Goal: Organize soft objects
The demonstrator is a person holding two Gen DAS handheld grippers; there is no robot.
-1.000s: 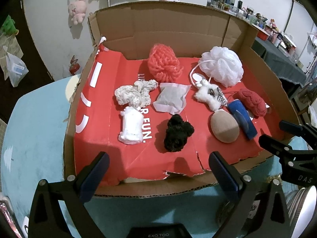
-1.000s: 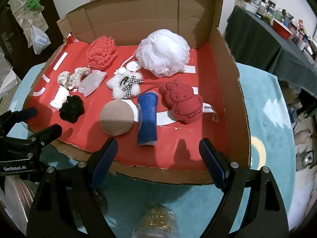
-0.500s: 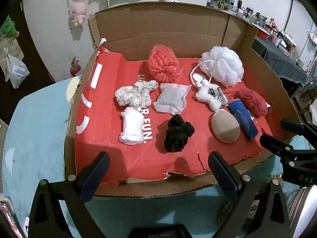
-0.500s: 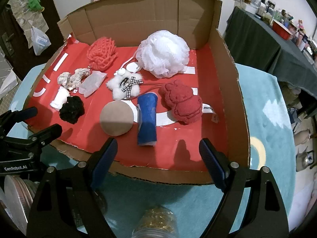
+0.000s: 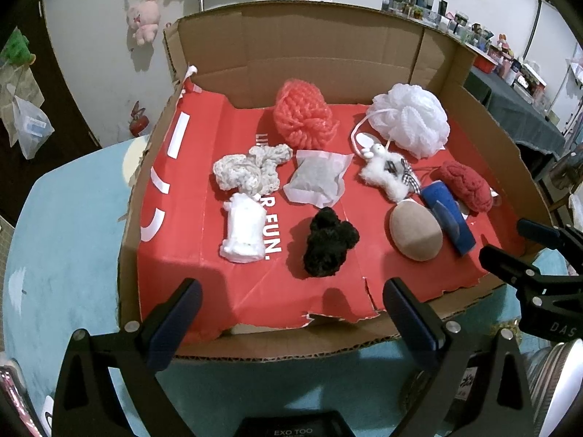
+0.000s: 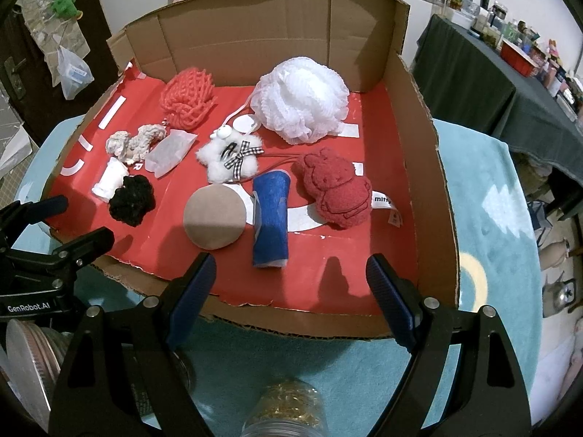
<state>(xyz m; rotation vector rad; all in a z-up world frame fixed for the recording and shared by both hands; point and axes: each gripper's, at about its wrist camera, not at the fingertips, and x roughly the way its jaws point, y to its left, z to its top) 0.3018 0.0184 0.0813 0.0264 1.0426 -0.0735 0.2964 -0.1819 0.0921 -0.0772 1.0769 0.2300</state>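
Observation:
An open cardboard box (image 5: pixel 328 51) (image 6: pixel 422 167) with a red floor holds several soft objects. Among them are a coral mesh sponge (image 5: pixel 304 118) (image 6: pixel 187 96), a white bath pouf (image 5: pixel 410 118) (image 6: pixel 302 98), a black pom-pom (image 5: pixel 328 242) (image 6: pixel 133 200), a tan round puff (image 5: pixel 415 231) (image 6: pixel 214 216), a blue roll (image 5: pixel 448 216) (image 6: pixel 270 224) and a red plush bunny (image 5: pixel 464 185) (image 6: pixel 335 191). My left gripper (image 5: pixel 291 309) is open and empty at the box's front edge. My right gripper (image 6: pixel 289 291) is open and empty at the front edge, right of the left one.
The box stands on a teal cloth-covered table (image 5: pixel 62 240) (image 6: pixel 484 225). A jar of gold bits (image 6: pixel 288 411) sits just under my right gripper. A dark-covered table with clutter (image 6: pixel 510 73) stands at the right. Plush toys hang on the far wall (image 5: pixel 144 18).

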